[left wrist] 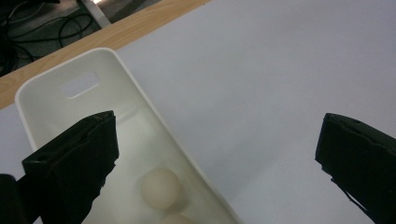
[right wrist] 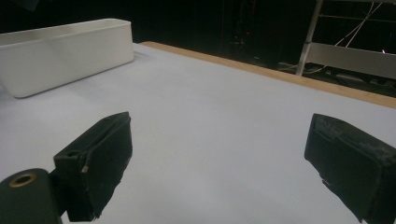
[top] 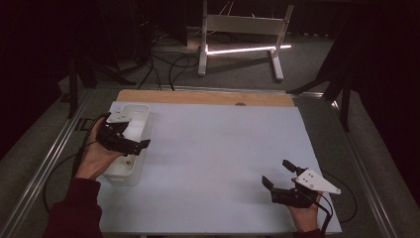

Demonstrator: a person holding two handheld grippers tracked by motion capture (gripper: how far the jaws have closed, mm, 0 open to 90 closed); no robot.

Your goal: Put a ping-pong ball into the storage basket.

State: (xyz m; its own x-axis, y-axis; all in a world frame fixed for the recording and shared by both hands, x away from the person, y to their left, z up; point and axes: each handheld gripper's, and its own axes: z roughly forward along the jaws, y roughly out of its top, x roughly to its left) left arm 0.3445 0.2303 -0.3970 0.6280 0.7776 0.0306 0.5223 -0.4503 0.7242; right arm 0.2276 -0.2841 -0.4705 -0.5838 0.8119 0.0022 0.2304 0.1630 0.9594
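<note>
left tongs (top: 141,146) hover spread over the white bin (left wrist: 56,79) at the worktop's (top: 213,144) left edge; lower them straight around the egg (left wrist: 160,188) inside, then close gently. right tongs (top: 278,173) wait spread, empty.

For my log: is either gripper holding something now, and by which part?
Nothing is held. Left gripper is open above the bin; right gripper is open over the table.
</note>
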